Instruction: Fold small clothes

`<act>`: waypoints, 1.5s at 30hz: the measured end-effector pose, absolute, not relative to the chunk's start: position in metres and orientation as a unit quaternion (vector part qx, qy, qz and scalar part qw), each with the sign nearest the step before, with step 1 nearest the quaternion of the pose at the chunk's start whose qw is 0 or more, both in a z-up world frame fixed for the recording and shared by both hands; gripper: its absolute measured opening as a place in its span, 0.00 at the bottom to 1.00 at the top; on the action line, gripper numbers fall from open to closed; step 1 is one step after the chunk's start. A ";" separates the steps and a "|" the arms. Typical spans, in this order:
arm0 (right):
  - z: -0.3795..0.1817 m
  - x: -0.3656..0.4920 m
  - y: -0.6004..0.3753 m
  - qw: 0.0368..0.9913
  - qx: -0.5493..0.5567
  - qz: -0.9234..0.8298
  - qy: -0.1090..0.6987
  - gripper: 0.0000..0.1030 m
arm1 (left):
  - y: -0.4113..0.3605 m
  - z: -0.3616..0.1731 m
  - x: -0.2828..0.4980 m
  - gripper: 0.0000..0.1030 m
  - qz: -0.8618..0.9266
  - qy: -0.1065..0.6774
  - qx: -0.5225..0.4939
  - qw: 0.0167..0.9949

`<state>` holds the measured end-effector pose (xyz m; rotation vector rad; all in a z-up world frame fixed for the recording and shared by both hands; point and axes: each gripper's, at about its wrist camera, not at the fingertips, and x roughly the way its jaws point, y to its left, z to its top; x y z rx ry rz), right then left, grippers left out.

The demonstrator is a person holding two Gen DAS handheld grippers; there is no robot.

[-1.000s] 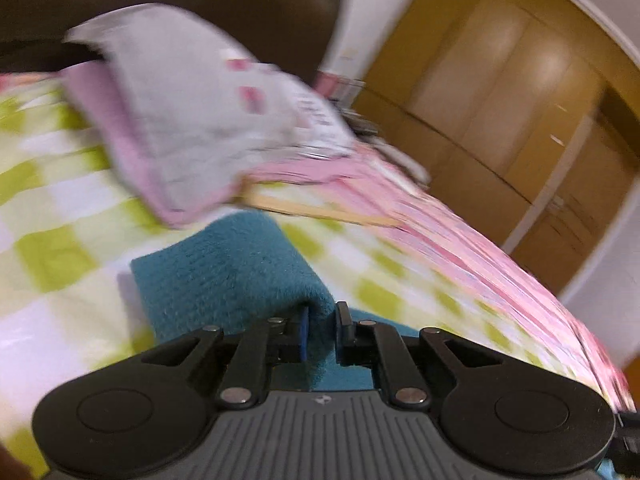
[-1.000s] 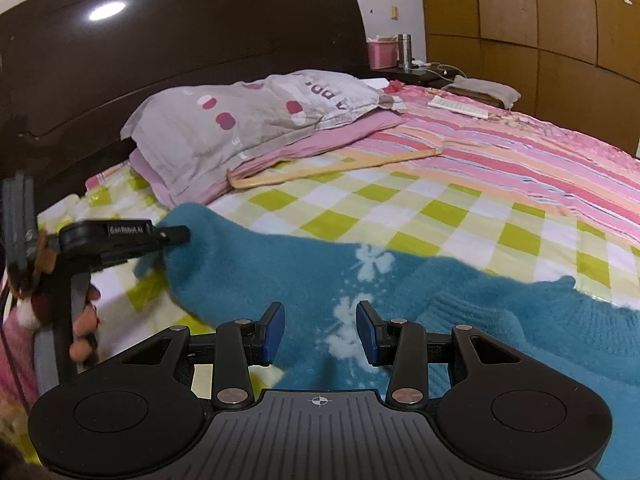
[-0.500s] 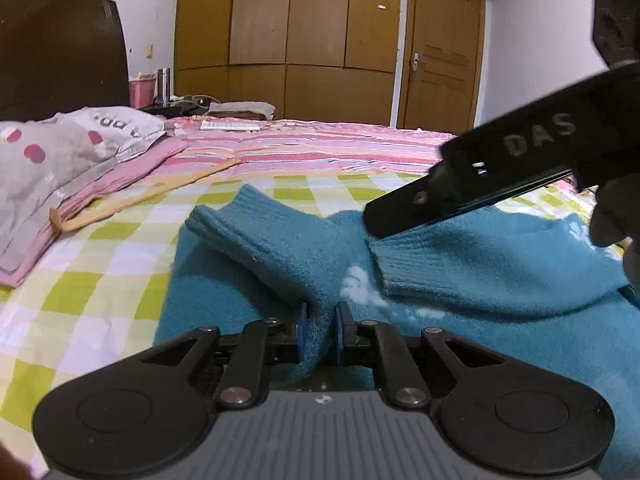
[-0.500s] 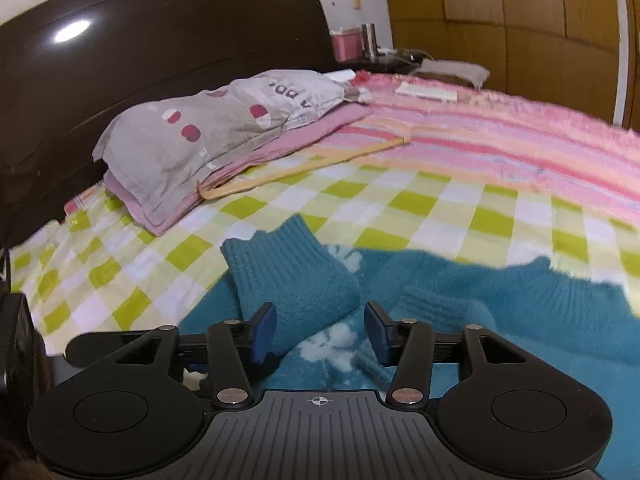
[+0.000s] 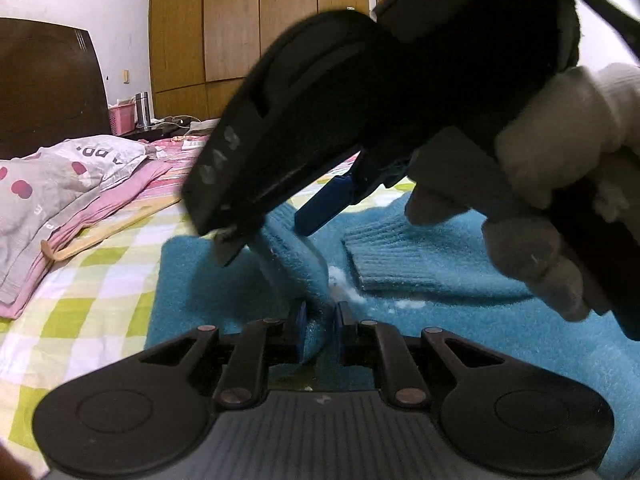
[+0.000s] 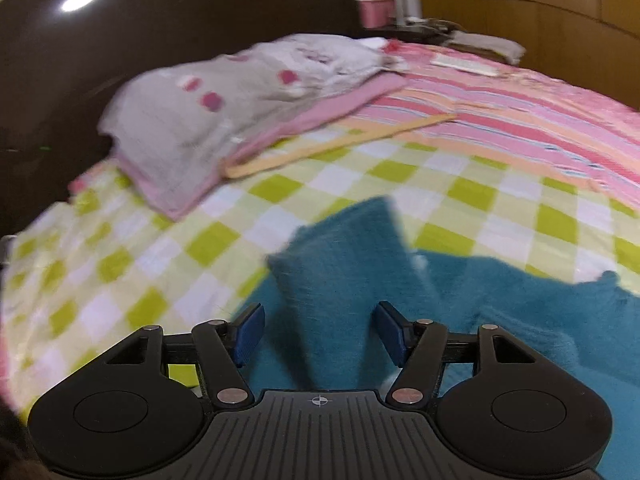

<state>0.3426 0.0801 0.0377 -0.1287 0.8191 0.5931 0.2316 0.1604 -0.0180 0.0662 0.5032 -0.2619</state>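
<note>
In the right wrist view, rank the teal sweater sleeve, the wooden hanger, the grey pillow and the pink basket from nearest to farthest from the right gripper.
From the right gripper, whose jaws are opening:
1. Teal sweater sleeve, between the fingers.
2. Wooden hanger, mid-bed, ahead.
3. Grey pillow, behind the hanger, to the left.
4. Pink basket, on the nightstand beyond the bed.

My right hand-held gripper (image 5: 324, 204) fills the upper right of the left wrist view, blurred, hiding much of the blue sweater (image 5: 432, 264) and the wardrobe (image 5: 240, 20) behind it. The lettering on its side is too smeared to read. The right wrist view is blurred throughout; the print on the grey pillow (image 6: 240, 96) is illegible, and the sweater's lower part runs off the frame's bottom edge.
</note>
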 end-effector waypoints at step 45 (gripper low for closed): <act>0.008 0.292 -0.272 0.916 0.258 0.055 0.303 0.08 | 0.105 -0.003 0.211 0.28 -0.137 0.256 0.063 0.955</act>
